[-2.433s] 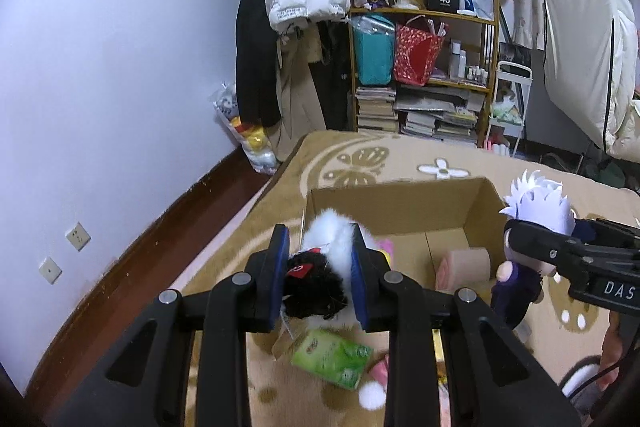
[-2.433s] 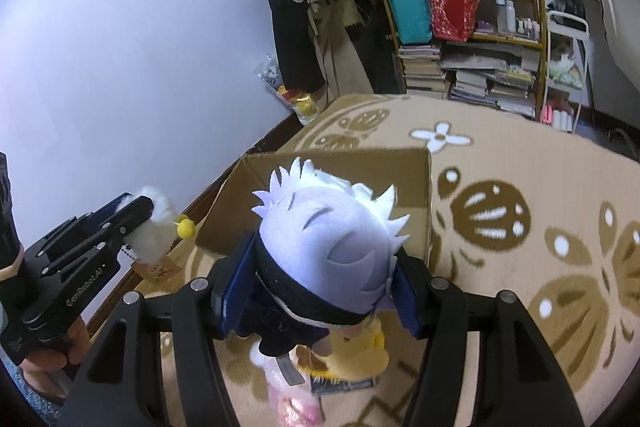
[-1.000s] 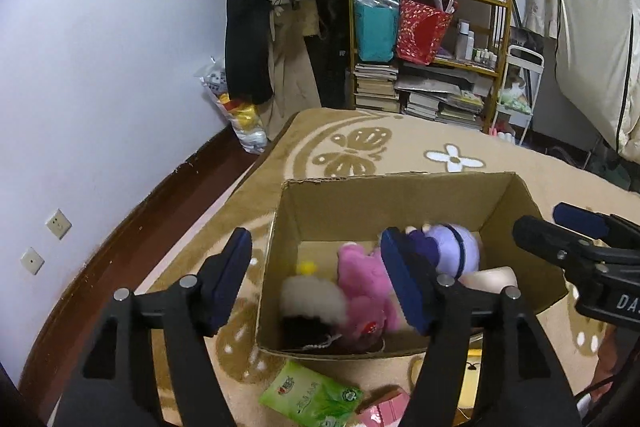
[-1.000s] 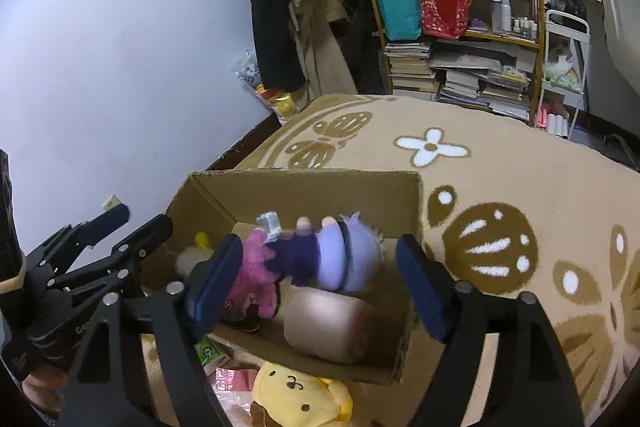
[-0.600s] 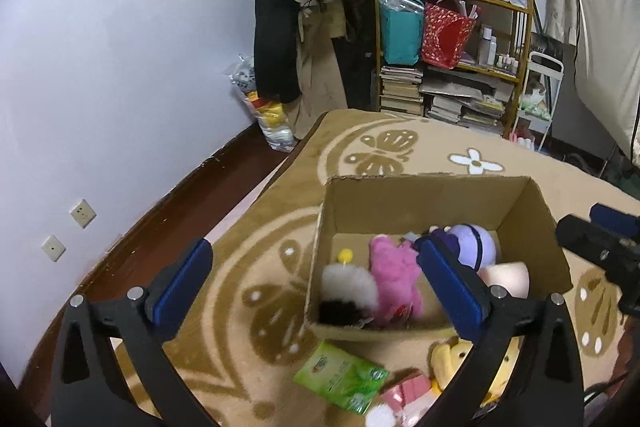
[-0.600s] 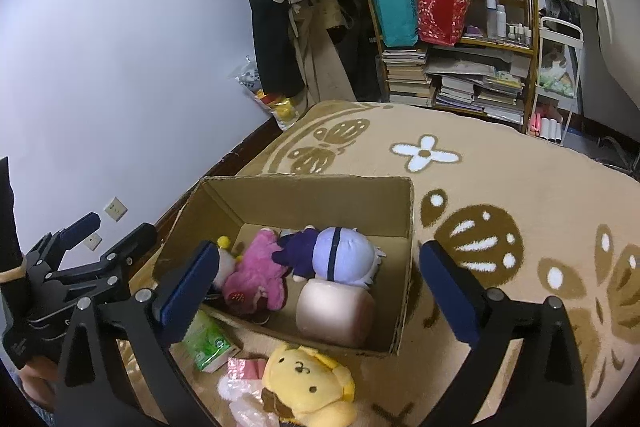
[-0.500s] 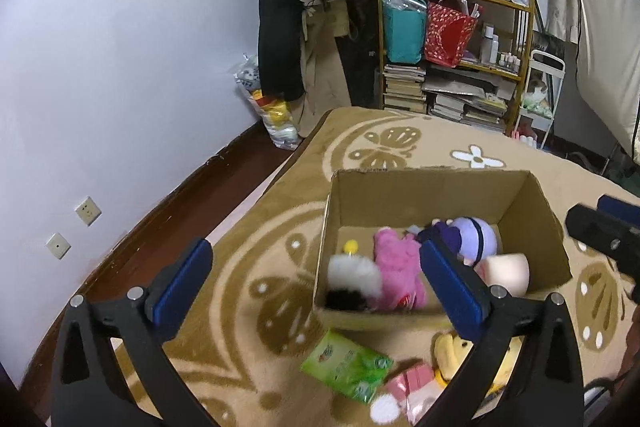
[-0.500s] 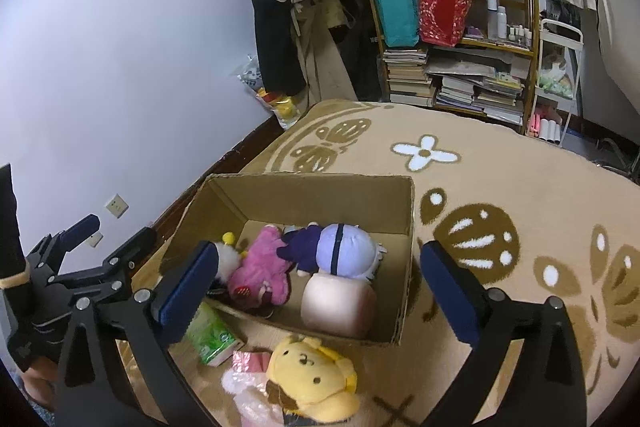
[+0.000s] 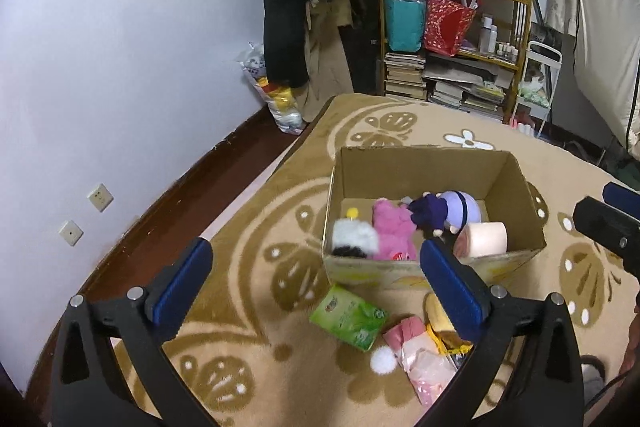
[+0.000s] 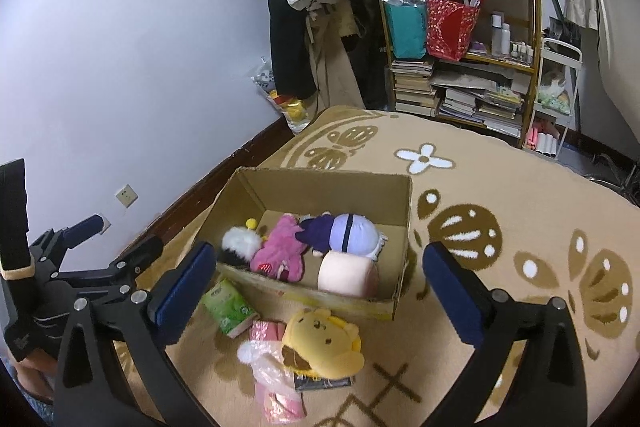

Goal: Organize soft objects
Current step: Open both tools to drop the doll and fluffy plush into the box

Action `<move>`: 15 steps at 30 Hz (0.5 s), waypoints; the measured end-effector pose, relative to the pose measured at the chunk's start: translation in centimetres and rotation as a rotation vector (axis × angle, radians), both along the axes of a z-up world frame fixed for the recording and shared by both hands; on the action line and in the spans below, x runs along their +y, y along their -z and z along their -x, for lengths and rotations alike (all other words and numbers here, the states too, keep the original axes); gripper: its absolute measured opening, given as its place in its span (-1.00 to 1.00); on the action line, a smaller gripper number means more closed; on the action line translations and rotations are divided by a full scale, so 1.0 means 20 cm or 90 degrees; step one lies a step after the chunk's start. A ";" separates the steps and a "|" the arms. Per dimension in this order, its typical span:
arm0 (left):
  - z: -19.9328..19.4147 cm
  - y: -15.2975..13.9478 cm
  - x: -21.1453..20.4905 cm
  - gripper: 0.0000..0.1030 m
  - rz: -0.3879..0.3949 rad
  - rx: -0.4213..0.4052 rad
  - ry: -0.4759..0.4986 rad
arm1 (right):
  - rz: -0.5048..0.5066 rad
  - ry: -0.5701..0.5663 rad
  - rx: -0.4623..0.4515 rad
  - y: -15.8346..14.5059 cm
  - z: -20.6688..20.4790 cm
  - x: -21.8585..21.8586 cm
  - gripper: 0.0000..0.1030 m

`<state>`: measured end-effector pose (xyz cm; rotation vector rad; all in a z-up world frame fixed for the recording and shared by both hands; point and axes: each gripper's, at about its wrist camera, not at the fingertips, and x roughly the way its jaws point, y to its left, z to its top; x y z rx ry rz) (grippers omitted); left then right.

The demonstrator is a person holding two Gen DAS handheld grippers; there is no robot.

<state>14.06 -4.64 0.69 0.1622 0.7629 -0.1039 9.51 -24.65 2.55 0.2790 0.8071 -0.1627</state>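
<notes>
1. We see one open brown cardboard box [image 10: 402,223] on the tan patterned rug [image 10: 520,195].
2. Four soft things lie inside it: one white-and-black fluffy plush [image 10: 240,243], one pink plush [image 10: 280,247], one purple-haired doll in dark clothes [image 10: 352,233] and one pale pink roll cushion [image 10: 346,275].
3. In front of the box, on the rug, we count one yellow bear plush [image 10: 320,343], one green tissue pack [image 10: 228,307] and one pink plastic-wrapped bundle [image 10: 272,375].
4. Our left gripper [image 9: 316,281] stands wide apart, holding nothing.
5. Our right gripper [image 10: 320,283] is likewise spread and empty.
</notes>
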 end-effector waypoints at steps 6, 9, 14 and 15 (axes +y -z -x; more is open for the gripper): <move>0.05 0.03 0.04 0.99 0.002 0.006 -0.005 | 0.002 -0.005 0.005 0.02 0.08 0.02 1.00; 0.05 0.08 0.06 0.99 0.005 0.017 -0.006 | -0.004 -0.005 0.009 0.06 0.10 0.03 1.00; 0.03 0.18 0.07 0.99 0.002 0.032 -0.016 | -0.021 -0.007 0.011 0.15 0.14 0.04 1.00; 0.03 0.20 0.07 0.99 -0.006 0.033 -0.026 | -0.022 -0.009 0.019 0.18 0.13 0.04 1.00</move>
